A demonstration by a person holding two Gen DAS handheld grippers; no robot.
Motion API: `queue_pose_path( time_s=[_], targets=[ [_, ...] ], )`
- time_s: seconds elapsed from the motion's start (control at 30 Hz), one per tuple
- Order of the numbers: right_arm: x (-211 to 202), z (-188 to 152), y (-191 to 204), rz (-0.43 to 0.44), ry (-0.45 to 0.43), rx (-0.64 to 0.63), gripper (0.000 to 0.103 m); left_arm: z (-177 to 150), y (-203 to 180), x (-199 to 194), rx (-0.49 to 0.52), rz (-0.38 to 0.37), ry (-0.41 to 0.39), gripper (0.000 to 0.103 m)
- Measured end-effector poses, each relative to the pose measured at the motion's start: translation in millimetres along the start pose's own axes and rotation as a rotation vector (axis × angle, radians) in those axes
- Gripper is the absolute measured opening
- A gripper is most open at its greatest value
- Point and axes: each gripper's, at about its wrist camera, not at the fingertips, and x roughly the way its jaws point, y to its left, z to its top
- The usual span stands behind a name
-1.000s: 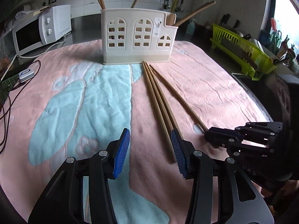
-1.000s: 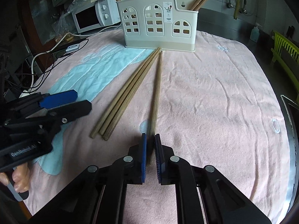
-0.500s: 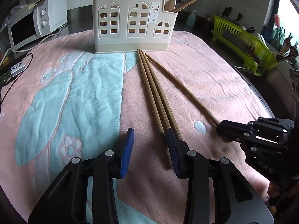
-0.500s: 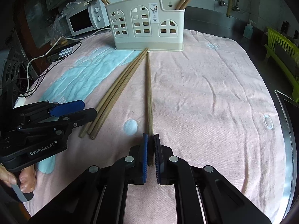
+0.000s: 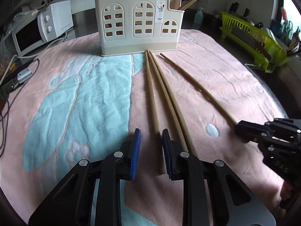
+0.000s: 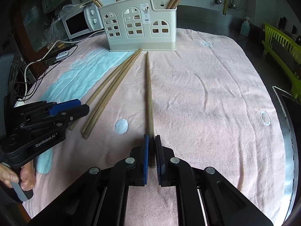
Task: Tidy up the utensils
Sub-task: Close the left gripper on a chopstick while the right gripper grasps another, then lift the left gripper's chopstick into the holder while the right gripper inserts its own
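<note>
A cream utensil holder (image 5: pixel 139 24) with window cut-outs stands at the far side of the towel, with several chopsticks upright in it. Three wooden chopsticks lie side by side in front of it. My left gripper (image 5: pixel 151 150) straddles the near end of the leftmost chopstick (image 5: pixel 152 98); its jaws are closing, and the left pad is still apart from the stick. Beside it lie the other two chopsticks (image 5: pixel 169 98). A single chopstick (image 6: pixel 149 94) lies apart to the right, and my right gripper (image 6: pixel 152 150) is shut on its near end. The holder (image 6: pixel 141 26) and the left gripper (image 6: pixel 82 106) also show in the right wrist view.
A pink and teal towel (image 5: pixel 84 98) covers the table. A white microwave (image 5: pixel 43 30) and cables with a small white device (image 5: pixel 23 74) sit at the left. A green dish rack (image 5: pixel 252 37) and a soap bottle (image 5: pixel 198 17) stand at the right. A metal edge (image 6: pixel 287 131) borders the towel.
My left gripper's jaws have narrowed and shifted so the leftmost chopstick now lies between them. The right gripper stays shut on the single chopstick, whose far tip has swung away from the others.
</note>
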Motion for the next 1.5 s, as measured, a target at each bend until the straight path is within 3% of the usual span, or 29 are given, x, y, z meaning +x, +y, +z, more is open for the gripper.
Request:
queue_pose_path(
  time_s=[0.27,0.4,0.5,0.67,0.83,1.1,1.5],
  targets=[
    [3,1,3,-0.002,-0.006,-0.003,0.008,0,-9,4,0.018,0.038,-0.008,0.023],
    [3,1,3,-0.004,-0.009,-0.005,0.007,3,-12,5,0.040,0.071,-0.005,0.015],
    [1,1,2,0.001,-0.012,-0.003,0.007,5,-6,4,0.032,0.059,0.005,0.006],
    [-14,4,3,0.011,-0.050,0.001,0.007,6,10,-2,-0.001,0.027,0.004,0.005],
    [-41,17,6,0.021,-0.126,-0.004,0.007,13,22,-24,-0.025,-0.004,-0.072,0.005],
    [-75,49,10,0.039,-0.236,-0.007,0.007,36,29,-67,-0.010,-0.035,-0.257,0.005],
    [-85,98,15,0.045,-0.311,-0.032,0.007,78,48,-78,-0.028,-0.039,-0.317,0.005]
  ],
)
